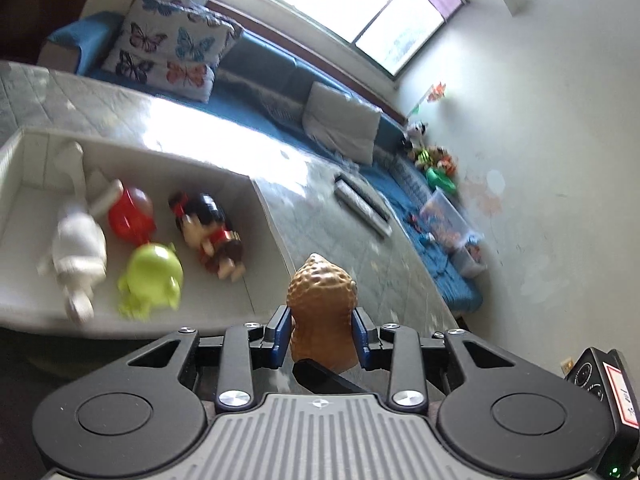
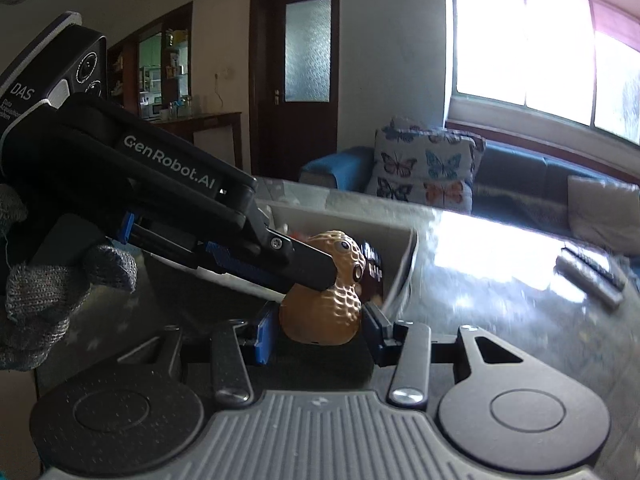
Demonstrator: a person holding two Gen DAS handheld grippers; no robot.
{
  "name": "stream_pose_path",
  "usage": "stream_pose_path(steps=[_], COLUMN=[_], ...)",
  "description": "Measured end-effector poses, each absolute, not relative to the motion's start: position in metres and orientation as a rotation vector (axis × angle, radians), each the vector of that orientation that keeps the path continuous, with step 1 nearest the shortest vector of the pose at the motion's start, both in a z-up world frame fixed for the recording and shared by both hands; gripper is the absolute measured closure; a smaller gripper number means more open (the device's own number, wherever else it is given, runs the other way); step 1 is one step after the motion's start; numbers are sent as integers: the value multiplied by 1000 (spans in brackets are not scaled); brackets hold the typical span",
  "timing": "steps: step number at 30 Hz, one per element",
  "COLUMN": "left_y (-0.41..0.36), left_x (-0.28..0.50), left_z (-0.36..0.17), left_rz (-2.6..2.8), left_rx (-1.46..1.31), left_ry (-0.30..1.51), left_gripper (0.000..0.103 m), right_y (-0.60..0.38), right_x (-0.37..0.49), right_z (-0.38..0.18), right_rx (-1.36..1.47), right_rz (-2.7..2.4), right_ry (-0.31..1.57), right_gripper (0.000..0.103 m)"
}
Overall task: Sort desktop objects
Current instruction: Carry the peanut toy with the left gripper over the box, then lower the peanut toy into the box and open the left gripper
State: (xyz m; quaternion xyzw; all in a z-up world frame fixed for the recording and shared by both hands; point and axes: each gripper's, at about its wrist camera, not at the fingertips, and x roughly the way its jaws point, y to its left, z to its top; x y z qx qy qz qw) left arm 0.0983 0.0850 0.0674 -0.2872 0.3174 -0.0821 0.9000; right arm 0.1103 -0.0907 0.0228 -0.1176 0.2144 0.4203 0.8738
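- Peanut toy point(image 1: 321, 312), brown, dimpled, with googly eyes, is off the tabletop point(image 1: 352, 248) and held from two sides at once.
- Left tongs point(image 1: 321, 330) are clenched on its lower body, a blue pad on each flank; in the right wrist view the same tongs point(image 2: 316, 270) reach in from the left and pinch the toy near its head.
- Right tongs point(image 2: 320, 326) are clenched on the peanut's lower half, pads pressed to both sides.
- A grey knit-gloved hand point(image 2: 44, 288) holds the left tool.
- Just left of the peanut stands a white bin point(image 1: 256, 216) with four toys already in it: a white figure point(image 1: 78, 248), a red one point(image 1: 130, 216), a lime-green one point(image 1: 150, 280) and a doll point(image 1: 212, 232) with dark hair.
- Judged from this, the sorting is well under way: four toys are binned, the peanut is in hand but not yet in the bin.
- Still on the tabletop: a pair of grey remote-like bars point(image 1: 362, 204), well apart from the bin; whether they belong to the sorting I cannot tell.
- Beyond lie a blue sofa point(image 1: 264, 60) and a butterfly pillow point(image 1: 172, 44).
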Motion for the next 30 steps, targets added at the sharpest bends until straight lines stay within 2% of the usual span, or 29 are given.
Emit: stream_pose_path(steps=[6,14,30], left_y=[109,141,163], left_x=[125,159,183], left_z=[67,42,15], left_rz=[-113,-57,-3], left_rx=[-609,-665,-696], left_ry=[649,706,754], left_gripper=[68,68,69], right_y=[-59,-24,20], right_x=[138,182,218], right_z=[24,4,-17], right_rx=[-281,-284,-379], right_rz=[895,939,963], right_ry=[461,591,679], right_gripper=[58,58,58])
